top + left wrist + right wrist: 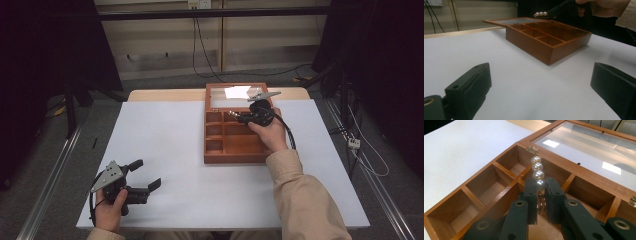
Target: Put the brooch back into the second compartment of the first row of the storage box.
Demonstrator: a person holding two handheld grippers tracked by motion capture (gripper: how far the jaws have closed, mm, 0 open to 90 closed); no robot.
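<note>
A brown wooden box point(235, 150) with several compartments stands open at the table's back centre, its glass lid point(235, 92) laid flat behind it. My right gripper point(235, 118) hovers over the box's upper compartments, shut on a pearl piece point(537, 173): a short row of pearls with a metal ring, sticking out past the jaws. From the left gripper view the pearl piece point(541, 14) shows above the box point(546, 40). My left gripper point(147, 175) rests near the table's front left corner, open with nothing between its jaws.
The white table point(165, 145) has bare room between the two grippers. Brass hinges point(532, 149) join the lid to the box. Cables point(200, 45) run along the floor and wall behind the table.
</note>
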